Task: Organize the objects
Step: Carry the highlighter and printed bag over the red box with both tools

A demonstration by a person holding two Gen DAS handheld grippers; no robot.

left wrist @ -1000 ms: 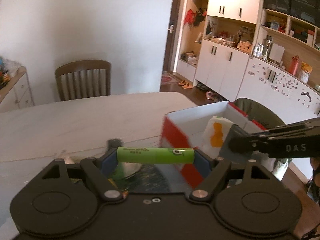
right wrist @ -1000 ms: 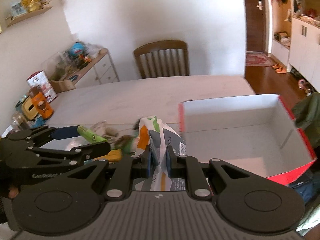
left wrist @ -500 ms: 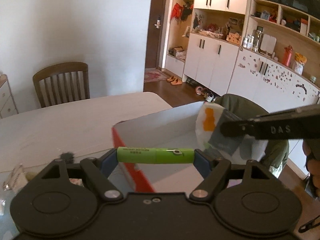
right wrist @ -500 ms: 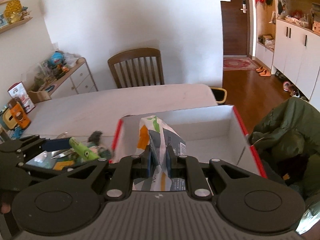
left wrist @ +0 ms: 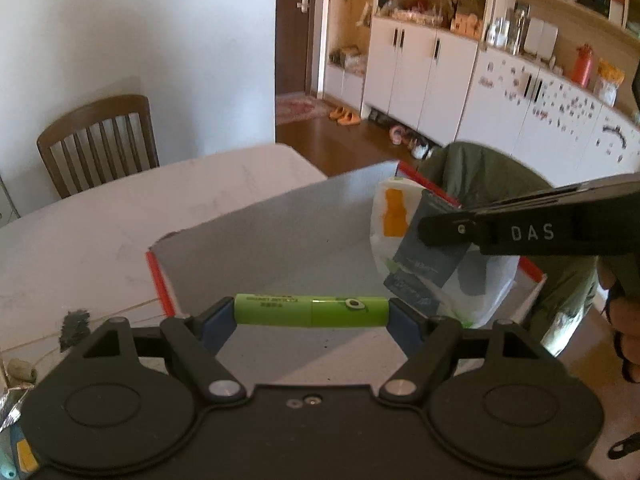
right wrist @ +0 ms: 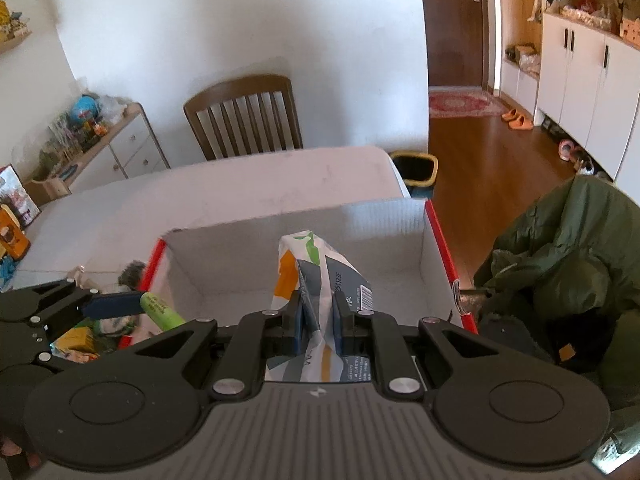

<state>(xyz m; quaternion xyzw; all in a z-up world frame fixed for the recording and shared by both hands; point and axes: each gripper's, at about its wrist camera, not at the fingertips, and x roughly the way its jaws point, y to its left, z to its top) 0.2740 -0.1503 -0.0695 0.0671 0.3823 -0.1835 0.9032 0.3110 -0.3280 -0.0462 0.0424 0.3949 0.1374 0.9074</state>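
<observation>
Two loads are up at once: my left gripper (left wrist: 312,316) is clamped end-to-end on the green tube (left wrist: 311,311), my right gripper (right wrist: 318,320) pinched on the snack packet (right wrist: 316,272), both above the red-rimmed box (right wrist: 438,240). I judge this the drop-off; next, lower inside and release.

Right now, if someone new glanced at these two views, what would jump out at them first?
Probably the bright green tube, clamped crosswise between the left gripper's fingers over the open red-edged box. Next, the white, orange and grey packet pinched upright in the right gripper above that same box.
</observation>
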